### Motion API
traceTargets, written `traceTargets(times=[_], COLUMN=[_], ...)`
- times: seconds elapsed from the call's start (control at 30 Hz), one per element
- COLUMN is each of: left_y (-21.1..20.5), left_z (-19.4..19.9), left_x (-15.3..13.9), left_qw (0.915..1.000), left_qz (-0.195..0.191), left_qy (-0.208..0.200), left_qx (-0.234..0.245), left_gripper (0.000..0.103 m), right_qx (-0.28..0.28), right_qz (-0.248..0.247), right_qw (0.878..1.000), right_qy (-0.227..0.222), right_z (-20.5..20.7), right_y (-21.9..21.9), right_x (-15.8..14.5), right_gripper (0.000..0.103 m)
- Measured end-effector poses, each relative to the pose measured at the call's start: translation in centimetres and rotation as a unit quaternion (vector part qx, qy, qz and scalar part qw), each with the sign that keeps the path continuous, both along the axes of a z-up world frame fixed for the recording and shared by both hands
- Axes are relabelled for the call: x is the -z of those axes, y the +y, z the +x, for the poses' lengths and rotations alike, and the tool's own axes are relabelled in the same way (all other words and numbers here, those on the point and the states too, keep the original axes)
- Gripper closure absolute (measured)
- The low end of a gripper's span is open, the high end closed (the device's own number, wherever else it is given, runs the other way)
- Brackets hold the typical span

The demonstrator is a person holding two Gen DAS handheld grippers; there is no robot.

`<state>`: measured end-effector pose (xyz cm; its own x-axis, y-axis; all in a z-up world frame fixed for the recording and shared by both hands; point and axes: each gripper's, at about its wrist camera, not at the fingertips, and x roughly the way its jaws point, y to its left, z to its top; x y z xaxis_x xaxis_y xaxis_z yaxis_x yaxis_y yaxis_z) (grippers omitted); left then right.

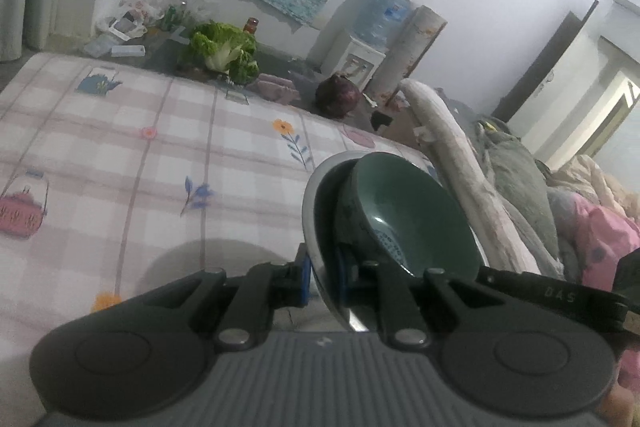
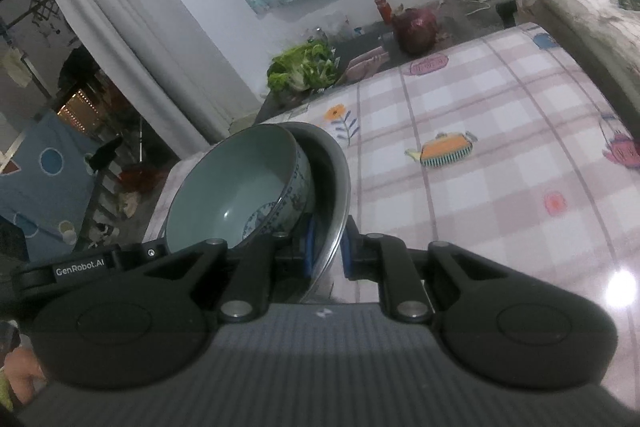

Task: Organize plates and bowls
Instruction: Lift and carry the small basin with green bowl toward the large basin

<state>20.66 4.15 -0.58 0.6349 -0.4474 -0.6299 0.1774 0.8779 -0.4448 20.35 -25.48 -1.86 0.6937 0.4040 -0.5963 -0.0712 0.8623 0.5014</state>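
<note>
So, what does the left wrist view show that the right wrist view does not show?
Only the left wrist view: the big water bottle standing on its dispenser, and pink bedding at the right edge.

Only the right wrist view: a white curtain and a blue mat on the floor.

Both: the green bowl nested in the metal plate, each tongs shut on the plate's rim, the checked cloth, the lettuce and the red cabbage.

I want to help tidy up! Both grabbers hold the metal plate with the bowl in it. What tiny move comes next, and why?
Probably carry it level. The left gripper and right gripper pinch opposite rims of the steel plate, and the green bowl sits loose inside, so tilting could slide it.
</note>
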Motion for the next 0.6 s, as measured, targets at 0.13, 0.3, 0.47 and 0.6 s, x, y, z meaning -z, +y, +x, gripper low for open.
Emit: traceTargets(times=[0.13,0.3,0.47,0.6], left_y=[0.2,0.7,0.8,1.0], left_z=[-3.0,-6.3,-8.4,-9.0], left_x=[0.6,2.6,4.3,5.1], left_qw=[0.9999,0.9993,0.9979,0.9973], left_qz=[0.002,0.008,0.023,0.031], left_qy=[0.011,0.036,0.061,0.067], left_qx=[0.002,-0.002,-0.006,-0.006], left_gripper=[0.09,0.089,0.089,0.089], right_qx=[-0.002,-0.007,-0.011,-0.01], right_qz=[0.001,0.0,0.003,0.008], right_qw=[1.0,0.999,0.998,0.997], right_qy=[0.01,0.036,0.061,0.074], right_z=[-3.6,-7.4,-10.0,-11.1], right_y=[0.2,0.7,1.3,1.6], right_x=[0.2,1.9,4.0,5.2], right_gripper=[0.09,0.09,0.09,0.089])
